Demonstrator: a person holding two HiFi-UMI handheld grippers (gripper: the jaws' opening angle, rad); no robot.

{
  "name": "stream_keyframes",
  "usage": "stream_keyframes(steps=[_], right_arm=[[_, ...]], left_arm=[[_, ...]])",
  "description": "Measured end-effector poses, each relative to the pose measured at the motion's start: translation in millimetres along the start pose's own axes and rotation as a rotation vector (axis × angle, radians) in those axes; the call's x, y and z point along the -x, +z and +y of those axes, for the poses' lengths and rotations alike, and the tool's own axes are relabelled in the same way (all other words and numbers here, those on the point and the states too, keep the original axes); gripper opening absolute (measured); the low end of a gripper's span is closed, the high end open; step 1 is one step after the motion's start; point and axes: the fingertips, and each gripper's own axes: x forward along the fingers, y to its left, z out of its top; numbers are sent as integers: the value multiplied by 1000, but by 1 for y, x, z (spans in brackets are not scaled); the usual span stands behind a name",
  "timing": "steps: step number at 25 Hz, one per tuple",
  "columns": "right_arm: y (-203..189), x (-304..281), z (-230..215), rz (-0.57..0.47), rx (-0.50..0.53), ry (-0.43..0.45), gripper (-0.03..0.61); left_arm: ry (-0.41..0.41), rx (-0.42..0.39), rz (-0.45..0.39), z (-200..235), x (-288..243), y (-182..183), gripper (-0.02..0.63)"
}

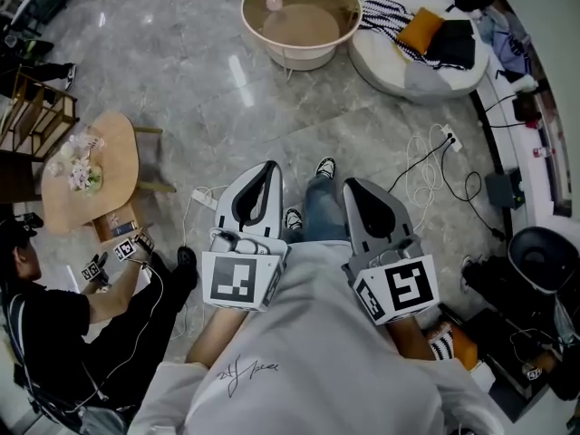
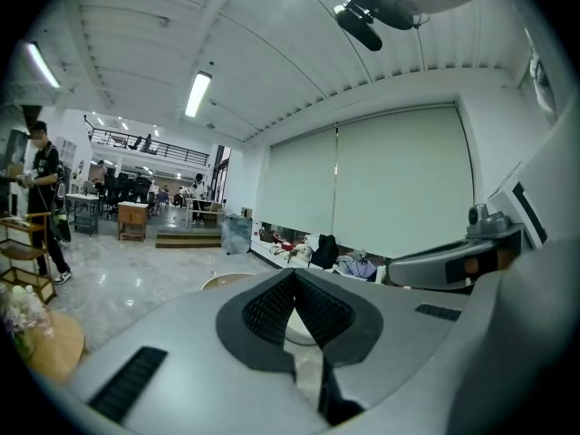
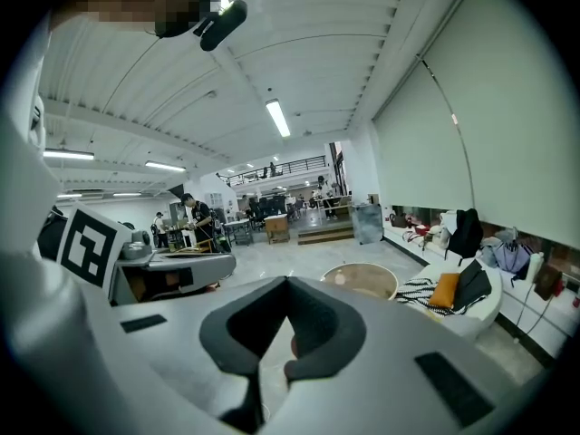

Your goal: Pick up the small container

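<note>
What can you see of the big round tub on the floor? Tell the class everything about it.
The tub is wide, round and shallow, with a cream outer wall, a thin tan rim and a flat brownish bottom; it may be plastic. It stands upright on the grey marble-look floor, ahead of the person's feet and close beside a white round seat. A small pale bottle stands inside near the far rim. Nothing else touches it.

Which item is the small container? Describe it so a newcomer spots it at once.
On the grey marble floor ahead of the person stands a big round beige tub, left of a white floor cushion. Inside it, by the far wall, sits the small pale pink container, bottle-shaped and the only loose thing in the tub.
</note>
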Motion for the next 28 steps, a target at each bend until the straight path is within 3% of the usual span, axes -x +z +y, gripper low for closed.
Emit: stream_keyframes(steps=[18, 28], right_arm=[[39, -130, -102, 72, 45, 79, 15], [48, -198, -159, 161, 6, 149, 15]], left_arm=[[28, -28, 49, 33, -156, 38, 18], [85, -30, 62, 52, -232, 55, 17]])
